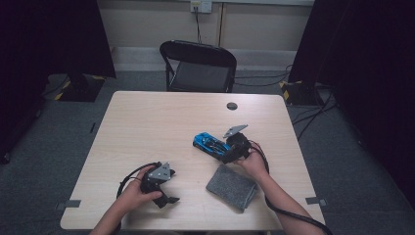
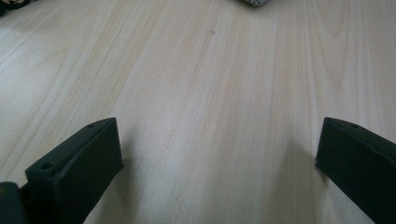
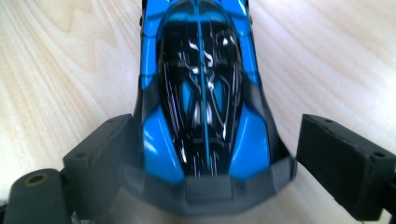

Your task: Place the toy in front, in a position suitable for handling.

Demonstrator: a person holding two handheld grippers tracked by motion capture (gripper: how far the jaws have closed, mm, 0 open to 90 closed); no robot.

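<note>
Grey cloth [image 1: 232,187] beside toy car [image 1: 211,143].

Toy car [image 3: 203,98]: bright blue body, glossy black canopy with thin blue lines and white glints, grey rear edge
Right gripper [image 3: 205,163]: matt black jaws, grey plate on top
Left gripper [image 2: 219,158]: black jaws, grey three-cornered plate, black cable
Cloth [image 1: 232,187]: mid grey, plain, faintly flecked
Table [image 1: 147,127]: pale wood with fine lengthwise grain, one small dark round cap
Chair [image 1: 198,66]: black
Floor: dull grey; yellow-and-black striped tape at the dark stands
</note>
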